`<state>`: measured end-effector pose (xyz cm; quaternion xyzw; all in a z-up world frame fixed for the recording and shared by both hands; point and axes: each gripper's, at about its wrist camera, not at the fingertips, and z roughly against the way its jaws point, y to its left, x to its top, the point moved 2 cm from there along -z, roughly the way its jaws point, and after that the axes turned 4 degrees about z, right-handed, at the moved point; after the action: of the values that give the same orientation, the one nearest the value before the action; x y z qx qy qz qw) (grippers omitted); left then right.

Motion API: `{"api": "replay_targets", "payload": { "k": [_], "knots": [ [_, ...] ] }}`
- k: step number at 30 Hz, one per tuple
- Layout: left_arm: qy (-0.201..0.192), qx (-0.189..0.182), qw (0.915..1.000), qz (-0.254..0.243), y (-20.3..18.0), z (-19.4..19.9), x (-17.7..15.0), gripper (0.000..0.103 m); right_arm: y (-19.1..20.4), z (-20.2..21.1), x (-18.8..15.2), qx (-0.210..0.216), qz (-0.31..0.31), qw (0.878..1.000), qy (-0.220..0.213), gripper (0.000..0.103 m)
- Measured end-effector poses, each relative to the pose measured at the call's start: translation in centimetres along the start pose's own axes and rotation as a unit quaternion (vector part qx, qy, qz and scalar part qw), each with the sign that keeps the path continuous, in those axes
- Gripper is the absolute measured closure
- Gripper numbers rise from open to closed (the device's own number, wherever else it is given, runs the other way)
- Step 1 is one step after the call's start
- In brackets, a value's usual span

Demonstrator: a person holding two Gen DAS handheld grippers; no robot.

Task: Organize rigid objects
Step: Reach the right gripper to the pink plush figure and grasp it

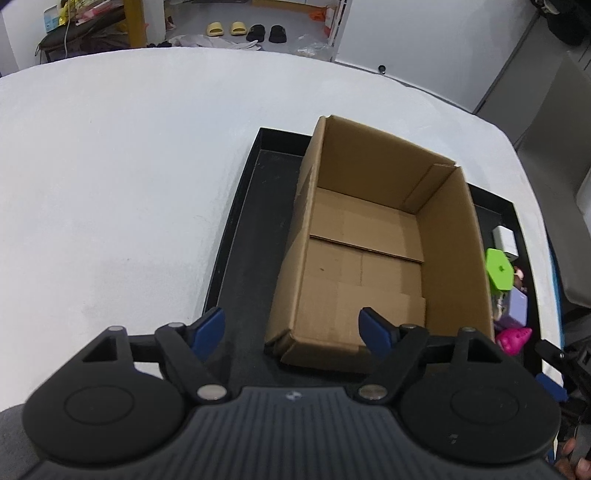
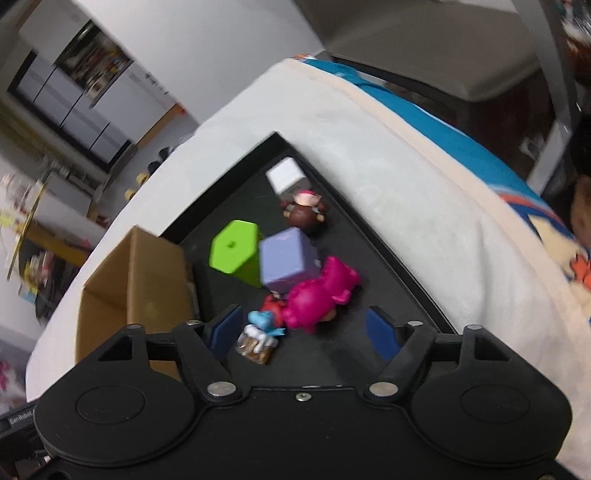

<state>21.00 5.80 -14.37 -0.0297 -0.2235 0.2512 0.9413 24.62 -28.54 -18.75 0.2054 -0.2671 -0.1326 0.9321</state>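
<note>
An empty cardboard box (image 1: 369,240) stands in a black tray (image 1: 251,240) on the white table. My left gripper (image 1: 293,330) is open, low over the box's near left corner. One fingertip is over the box floor and the other over bare tray. Right of the box (image 2: 147,280) the tray (image 2: 388,273) holds a green hexagonal block (image 2: 232,251), a purple cube (image 2: 286,258), a pink toy (image 2: 317,295), a white cube (image 2: 286,177) and a brown figurine (image 2: 304,214). My right gripper (image 2: 303,332) is open just above a small blue figurine (image 2: 258,334), which lies near its left finger.
The white cloth-covered table (image 1: 129,184) stretches wide to the left of the tray. A person's blue and orange clothing (image 2: 461,147) lies past the table's right edge. Slippers (image 1: 243,31) and clutter sit on the floor beyond the far edge.
</note>
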Motion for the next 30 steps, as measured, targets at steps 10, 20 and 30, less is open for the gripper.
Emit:
{"api": "replay_targets", "payload": {
  "k": [10, 20, 30],
  "knots": [
    [0.0, 0.005, 0.9999, 0.015, 0.8, -1.6, 1.5, 0.032, -1.5, -2.8, -0.2, 0.005, -0.062, 0.998, 0.006, 0.033],
    [0.017, 0.008, 0.9997, 0.016, 0.7, -3.9, 2.4, 0.044, -1.8, -4.7, 0.6, 0.0, -0.109, 0.994, 0.011, 0.035],
    [0.024, -0.012, 0.999, 0.035, 1.1, -4.8, 2.4, 0.087, -2.5, -4.7, 0.1, 0.033, -0.125, 0.991, 0.043, 0.063]
  ]
}}
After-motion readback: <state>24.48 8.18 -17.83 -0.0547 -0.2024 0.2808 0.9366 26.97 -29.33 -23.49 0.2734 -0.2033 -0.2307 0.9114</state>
